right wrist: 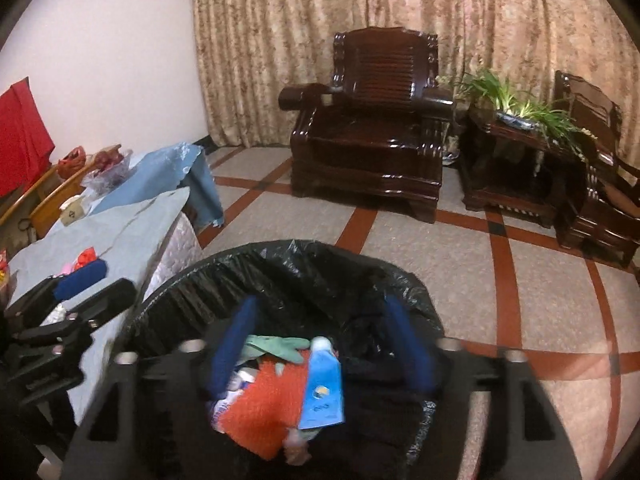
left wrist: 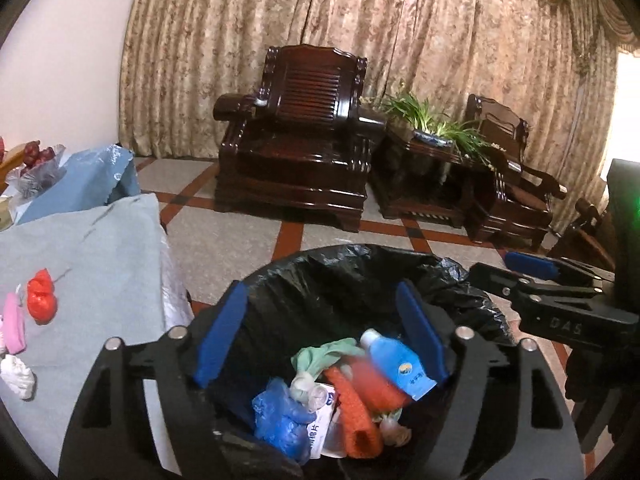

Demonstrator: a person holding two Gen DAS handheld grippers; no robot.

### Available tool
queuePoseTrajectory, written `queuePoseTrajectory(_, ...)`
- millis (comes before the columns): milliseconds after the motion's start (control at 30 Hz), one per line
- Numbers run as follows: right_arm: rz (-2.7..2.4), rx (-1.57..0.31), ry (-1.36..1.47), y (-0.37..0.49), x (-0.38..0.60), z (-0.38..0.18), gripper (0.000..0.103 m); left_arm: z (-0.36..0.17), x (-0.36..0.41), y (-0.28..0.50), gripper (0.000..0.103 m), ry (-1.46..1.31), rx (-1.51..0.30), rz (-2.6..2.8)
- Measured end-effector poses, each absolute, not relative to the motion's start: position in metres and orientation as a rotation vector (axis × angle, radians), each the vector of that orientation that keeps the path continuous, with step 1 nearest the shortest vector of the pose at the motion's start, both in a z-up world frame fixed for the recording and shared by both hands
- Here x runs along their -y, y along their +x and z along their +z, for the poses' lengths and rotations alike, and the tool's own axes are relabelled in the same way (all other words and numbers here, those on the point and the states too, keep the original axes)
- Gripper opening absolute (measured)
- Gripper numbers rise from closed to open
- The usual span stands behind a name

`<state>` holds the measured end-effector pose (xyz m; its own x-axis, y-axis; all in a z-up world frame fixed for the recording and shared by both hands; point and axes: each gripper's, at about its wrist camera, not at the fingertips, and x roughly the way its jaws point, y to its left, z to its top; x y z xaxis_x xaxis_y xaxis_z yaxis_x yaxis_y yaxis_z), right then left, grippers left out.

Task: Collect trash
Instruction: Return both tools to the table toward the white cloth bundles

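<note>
A bin lined with a black bag (left wrist: pixel 360 268) (right wrist: pixel 280 264) stands on the floor beside the table. Inside lie a blue tube (left wrist: pixel 396 364) (right wrist: pixel 322 392), an orange cloth (left wrist: pixel 356 412) (right wrist: pixel 260 412), a green glove (left wrist: pixel 324 354) (right wrist: pixel 276 346) and a blue plastic bag (left wrist: pixel 280 412). My left gripper (left wrist: pixel 320 336) is open and empty above the bin. My right gripper (right wrist: pixel 320 348) is open and empty above the bin too; it shows at the right in the left wrist view (left wrist: pixel 532 276). On the table lie a red crumpled wrapper (left wrist: pixel 40 296), a pink piece (left wrist: pixel 14 320) and a white crumpled piece (left wrist: pixel 18 376).
The table with a grey-blue cloth (left wrist: pixel 100 248) (right wrist: pixel 120 224) is to the left of the bin. A dark wooden armchair (left wrist: pixel 296 136), a side table with a plant (left wrist: pixel 428 140) and a second chair (left wrist: pixel 516 176) stand at the back before a curtain. Tiled floor (right wrist: pixel 520 300) lies to the right.
</note>
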<state>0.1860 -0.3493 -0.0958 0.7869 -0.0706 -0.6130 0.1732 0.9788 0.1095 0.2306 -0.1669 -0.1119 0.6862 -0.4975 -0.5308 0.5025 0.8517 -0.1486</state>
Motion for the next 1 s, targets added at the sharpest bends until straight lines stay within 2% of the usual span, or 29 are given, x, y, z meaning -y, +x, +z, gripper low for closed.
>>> queuePoseTrajectory(100,-0.136,-0.615,0.16,0.181,0.345,-0.09,0.096,-0.105,0.151,0.226,0.09,0.01,-0.562,-0.516)
queuePoseTrajectory(133,-0.132,-0.606,0.159,0.179,0.342,-0.089,0.097,-0.103,0.145,0.224,0.09,0.013,-0.557,-0.502)
queuePoseTrajectory(433,-0.035,-0.578,0.133,0.187,0.294,-0.082,0.097,-0.092,0.065,0.206,0.092,-0.017,-0.545,-0.336)
queuePoseTrajectory(1000,0.243,-0.617,0.051,0.232,0.131,-0.102,0.097,-0.101,-0.122,0.189,0.092,-0.048,-0.568,0.033)
